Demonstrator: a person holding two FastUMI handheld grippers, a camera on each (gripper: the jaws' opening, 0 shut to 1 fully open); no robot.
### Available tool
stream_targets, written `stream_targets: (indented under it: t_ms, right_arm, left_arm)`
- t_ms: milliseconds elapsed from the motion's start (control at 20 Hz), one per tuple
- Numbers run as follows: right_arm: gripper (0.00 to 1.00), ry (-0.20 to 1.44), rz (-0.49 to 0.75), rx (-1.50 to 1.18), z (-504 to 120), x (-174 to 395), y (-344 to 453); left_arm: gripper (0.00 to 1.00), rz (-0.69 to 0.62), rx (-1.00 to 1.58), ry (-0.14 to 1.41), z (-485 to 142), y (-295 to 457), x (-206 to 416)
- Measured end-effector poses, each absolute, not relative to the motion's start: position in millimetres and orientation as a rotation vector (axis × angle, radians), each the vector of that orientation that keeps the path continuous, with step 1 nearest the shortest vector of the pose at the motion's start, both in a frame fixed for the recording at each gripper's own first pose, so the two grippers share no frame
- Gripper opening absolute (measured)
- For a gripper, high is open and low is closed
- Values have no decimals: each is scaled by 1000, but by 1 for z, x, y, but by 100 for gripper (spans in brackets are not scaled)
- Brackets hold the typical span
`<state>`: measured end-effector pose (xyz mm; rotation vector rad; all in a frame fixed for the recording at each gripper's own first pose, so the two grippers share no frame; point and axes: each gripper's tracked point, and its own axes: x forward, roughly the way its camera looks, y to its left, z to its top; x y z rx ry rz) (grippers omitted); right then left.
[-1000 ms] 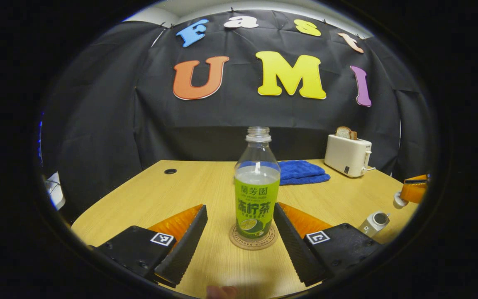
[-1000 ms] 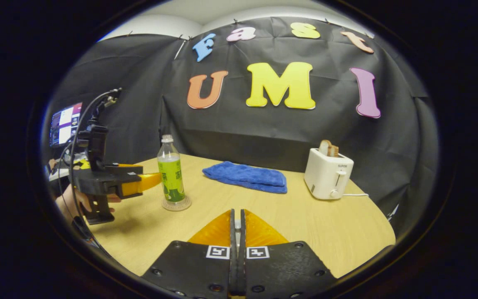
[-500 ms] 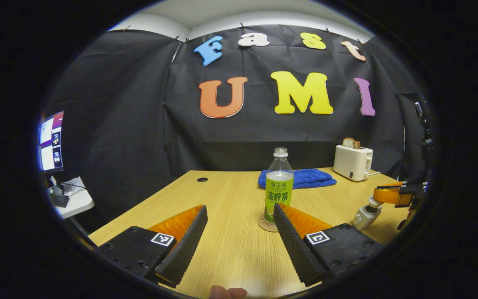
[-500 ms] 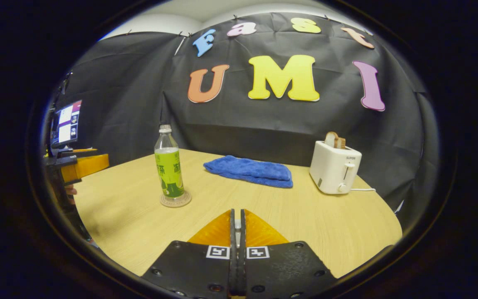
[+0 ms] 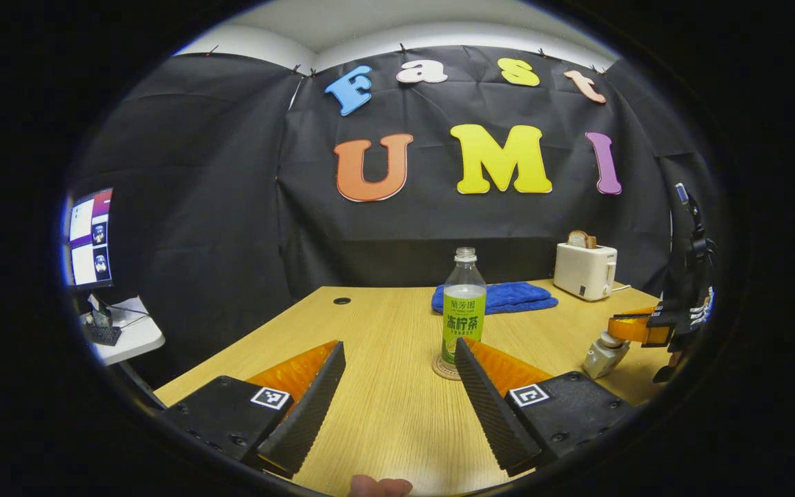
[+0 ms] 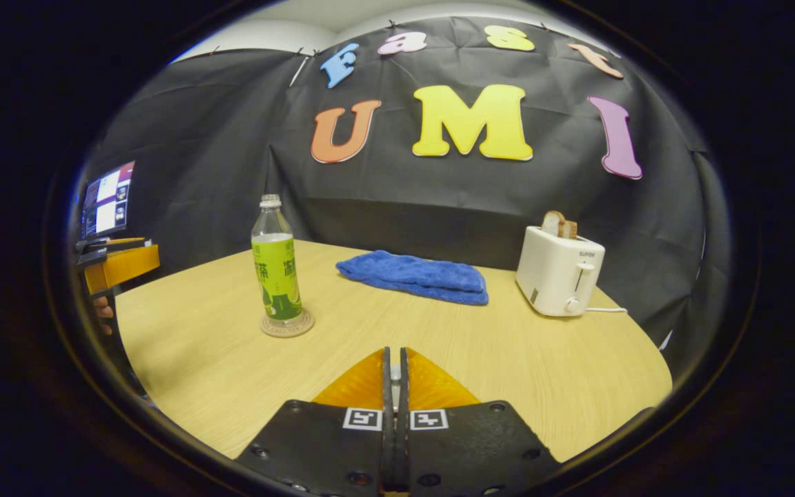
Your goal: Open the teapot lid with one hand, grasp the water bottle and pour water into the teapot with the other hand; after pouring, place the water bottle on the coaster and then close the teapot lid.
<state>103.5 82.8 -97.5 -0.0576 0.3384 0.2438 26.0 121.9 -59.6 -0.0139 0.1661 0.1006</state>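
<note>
Left gripper retreated, bottle before towel

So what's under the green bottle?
A round coaster sits under the bottle, flat on the table. Its rim shows all around the bottle's base; its middle is covered by the bottle, so that part can't be seen.
</note>
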Motion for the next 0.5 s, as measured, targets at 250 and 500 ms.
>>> stream_targets:
  t_ms: [250, 500]
  right_arm:
    - [0, 331, 244, -51, -97, 104, 83]
    - [0, 322, 241, -36, -98, 103, 83]
  left_arm:
    - [99, 97, -20, 163, -58, 119, 27]
    - [99, 84, -14, 165, -56, 114, 28]
